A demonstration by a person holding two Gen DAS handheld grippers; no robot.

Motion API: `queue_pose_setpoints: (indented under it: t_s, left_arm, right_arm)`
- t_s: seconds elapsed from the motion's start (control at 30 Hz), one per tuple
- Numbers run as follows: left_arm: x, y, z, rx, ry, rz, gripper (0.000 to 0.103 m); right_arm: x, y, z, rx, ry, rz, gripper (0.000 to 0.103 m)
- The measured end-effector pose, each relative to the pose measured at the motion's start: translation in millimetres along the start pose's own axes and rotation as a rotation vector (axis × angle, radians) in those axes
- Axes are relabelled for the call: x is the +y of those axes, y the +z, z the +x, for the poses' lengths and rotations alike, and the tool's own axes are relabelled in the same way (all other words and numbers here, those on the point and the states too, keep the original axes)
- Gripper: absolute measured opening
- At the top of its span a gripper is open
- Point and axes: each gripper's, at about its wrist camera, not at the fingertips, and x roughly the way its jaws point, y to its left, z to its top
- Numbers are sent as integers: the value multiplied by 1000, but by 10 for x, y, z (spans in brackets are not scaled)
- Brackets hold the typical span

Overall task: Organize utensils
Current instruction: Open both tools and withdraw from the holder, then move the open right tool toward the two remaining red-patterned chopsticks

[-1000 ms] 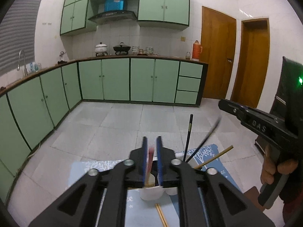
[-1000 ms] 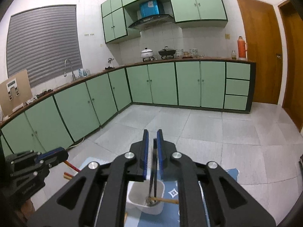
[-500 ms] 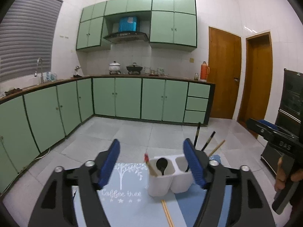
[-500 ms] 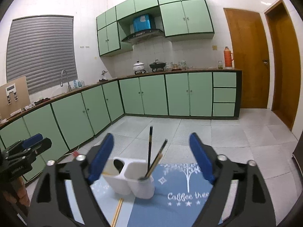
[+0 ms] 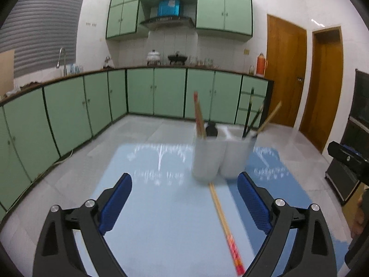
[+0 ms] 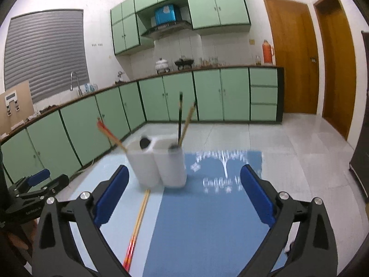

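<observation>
Left gripper [image 5: 184, 202]: fingers spread wide, nothing between them. Right gripper [image 6: 182, 195]: fingers likewise spread, empty.

White two-cup utensil holder [image 5: 220, 157] stands upright on the blue placemat [image 5: 161, 219], ahead of both grippers. Seen from the left wrist, the left cup holds red-tipped chopsticks [image 5: 198, 115] and a black spoon [image 5: 211, 129]; the right cup holds dark chopsticks [image 5: 249, 113] and one light wooden stick [image 5: 269, 117], all leaning.

A loose pair of red-tipped chopsticks [image 5: 227, 227] lies flat on the mat, far end just beside the holder base, running back between the left gripper's fingers, nearer its right finger. In the right wrist view the same pair [image 6: 138, 224] lies close to that gripper's left finger.

Surroundings: green cabinets [image 5: 143, 92], wooden doors [image 6: 290, 60], tiled floor [image 6: 299, 143]. Frames motion-blurred.
</observation>
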Motion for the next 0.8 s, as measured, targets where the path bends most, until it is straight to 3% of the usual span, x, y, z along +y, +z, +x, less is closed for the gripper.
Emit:
queue_pose_setpoints:
  t_s: [0.2, 0.63, 0.7, 0.77, 0.8]
  left_arm:
    - [-2, -429, 41, 65, 22, 44, 91]
    - [177, -879, 31, 139, 40, 14, 91]
    - [207, -915, 16, 146, 47, 15, 91]
    - [225, -930, 2, 152, 54, 14, 91]
    - [239, -946, -6, 153, 58, 13, 91]
  right_arm:
    - [55, -374, 70, 72, -9, 8, 94]
    - [540, -1051, 114, 198, 55, -84, 94]
    - [626, -1143, 121, 221, 61, -113, 89]
    - [682, -1229, 147, 249, 66, -134, 75]
    - [713, -1273, 165, 269, 71, -144, 72]
